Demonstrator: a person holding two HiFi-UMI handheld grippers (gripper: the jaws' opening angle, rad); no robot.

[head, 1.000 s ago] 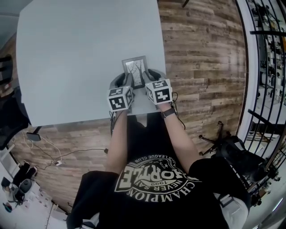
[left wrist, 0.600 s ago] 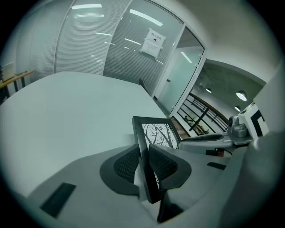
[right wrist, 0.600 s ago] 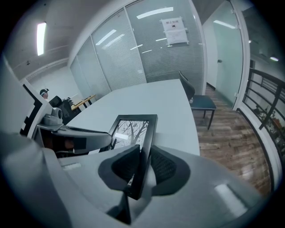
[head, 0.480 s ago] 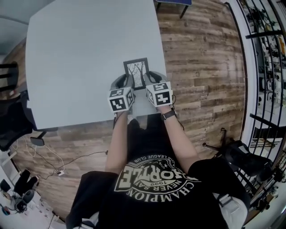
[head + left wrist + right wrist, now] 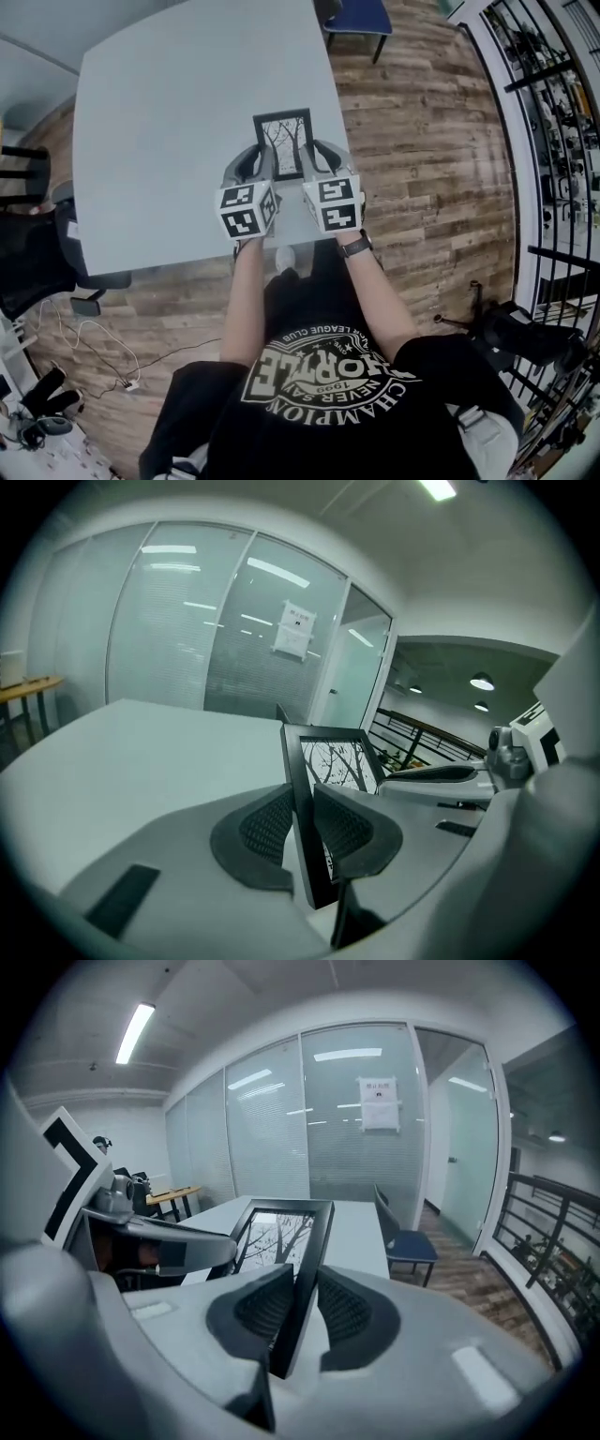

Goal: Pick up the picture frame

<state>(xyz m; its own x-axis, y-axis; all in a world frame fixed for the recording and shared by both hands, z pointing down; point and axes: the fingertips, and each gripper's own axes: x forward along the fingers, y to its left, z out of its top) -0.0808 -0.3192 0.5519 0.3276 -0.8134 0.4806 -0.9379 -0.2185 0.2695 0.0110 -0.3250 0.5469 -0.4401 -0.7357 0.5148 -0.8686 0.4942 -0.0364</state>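
Note:
A black picture frame (image 5: 284,142) with a bare-tree print hangs above the grey table (image 5: 169,141), near its front right corner. My left gripper (image 5: 261,161) grips the frame's left edge, my right gripper (image 5: 311,157) its right edge. In the left gripper view the frame (image 5: 328,761) stands edge-on between the ribbed pads of my left gripper (image 5: 302,822); those jaws are closing on the edge and the pads touch it. In the right gripper view the frame (image 5: 281,1232) is likewise pinched by my right gripper (image 5: 298,1312).
A blue chair (image 5: 361,17) stands at the table's far right corner, also visible as the chair (image 5: 408,1241). A black office chair (image 5: 28,262) sits left of the table. A black railing (image 5: 553,141) runs along the right over wood flooring.
Both grippers have risen together with the frame between them, so it has come up off the table. The frame has tilted more upright.

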